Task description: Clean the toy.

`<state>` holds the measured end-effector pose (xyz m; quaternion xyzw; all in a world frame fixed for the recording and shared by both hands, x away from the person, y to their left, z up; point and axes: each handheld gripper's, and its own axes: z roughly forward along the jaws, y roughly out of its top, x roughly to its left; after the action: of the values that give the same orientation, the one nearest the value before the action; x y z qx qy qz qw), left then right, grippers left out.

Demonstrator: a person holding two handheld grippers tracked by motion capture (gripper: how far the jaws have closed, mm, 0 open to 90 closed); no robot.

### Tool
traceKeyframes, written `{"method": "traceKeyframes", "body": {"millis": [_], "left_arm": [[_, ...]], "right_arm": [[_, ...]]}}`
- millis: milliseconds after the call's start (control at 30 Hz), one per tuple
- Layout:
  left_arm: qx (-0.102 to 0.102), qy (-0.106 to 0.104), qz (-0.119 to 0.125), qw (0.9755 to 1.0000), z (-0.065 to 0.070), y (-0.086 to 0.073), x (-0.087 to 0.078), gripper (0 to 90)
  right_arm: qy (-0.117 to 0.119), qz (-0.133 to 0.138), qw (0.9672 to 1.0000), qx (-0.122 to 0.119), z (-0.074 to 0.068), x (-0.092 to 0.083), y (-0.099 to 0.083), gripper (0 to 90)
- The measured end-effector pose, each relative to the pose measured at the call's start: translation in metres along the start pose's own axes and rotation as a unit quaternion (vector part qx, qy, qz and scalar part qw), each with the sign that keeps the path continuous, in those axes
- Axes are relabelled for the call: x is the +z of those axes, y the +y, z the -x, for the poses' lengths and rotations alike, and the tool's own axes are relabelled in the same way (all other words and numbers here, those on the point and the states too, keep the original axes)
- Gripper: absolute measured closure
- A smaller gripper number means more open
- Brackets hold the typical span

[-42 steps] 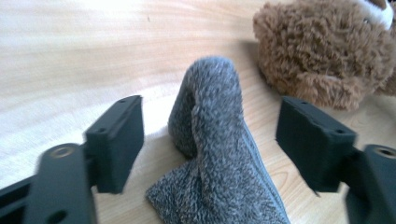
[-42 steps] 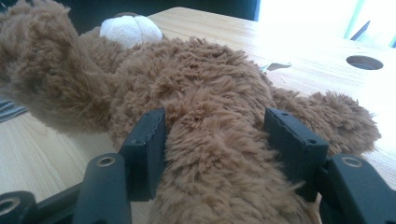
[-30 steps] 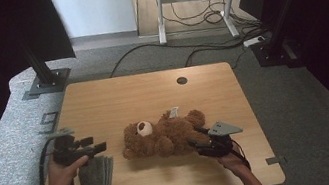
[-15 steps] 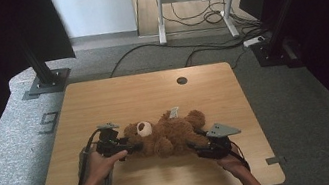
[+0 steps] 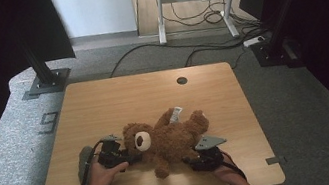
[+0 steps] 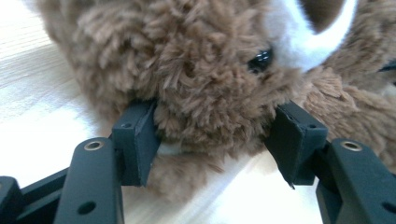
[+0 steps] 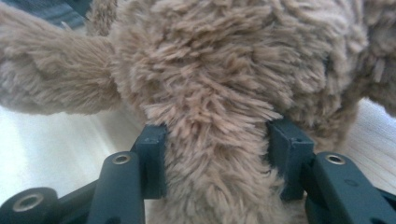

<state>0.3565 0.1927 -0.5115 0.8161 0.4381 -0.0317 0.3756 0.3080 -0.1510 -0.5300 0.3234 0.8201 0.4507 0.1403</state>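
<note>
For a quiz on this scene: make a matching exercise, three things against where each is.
Things:
1. left gripper
2. right gripper
3. grey cloth

Places:
A. under the person's left hand, at the table's left
B. at the bear's head
C. at the bear's lower part, near the table's front edge

Pairs: 1-B, 2-C, 3-A

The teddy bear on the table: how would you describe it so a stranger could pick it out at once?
On the near half of the wooden table, a brown plush teddy bear lies between the left gripper and the right gripper. Its white muzzle, and a small white tag near its upper limb, set it apart from the flat grey cloth beside the person's left hand.
</note>
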Motion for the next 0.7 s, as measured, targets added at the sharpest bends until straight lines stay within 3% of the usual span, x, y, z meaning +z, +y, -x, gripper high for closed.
{"method": "traceKeyframes", "body": {"millis": [167,500,700], "left_arm": [[-0.016,0.026,0.000,0.9995,-0.006,0.020,0.009,37.0],[-0.048,0.036,0.012,0.9981,-0.026,0.054,0.025,36.3],[-0.054,0.036,0.020,0.9977,-0.034,0.065,0.030,36.0]], "right_arm": [[-0.025,-0.003,0.9996,0.009,0.014,0.014,0.008,48.9],[-0.068,0.006,0.9974,0.024,0.051,0.038,0.029,47.7],[-0.080,0.016,0.9961,0.032,0.066,0.047,0.034,47.1]]}}
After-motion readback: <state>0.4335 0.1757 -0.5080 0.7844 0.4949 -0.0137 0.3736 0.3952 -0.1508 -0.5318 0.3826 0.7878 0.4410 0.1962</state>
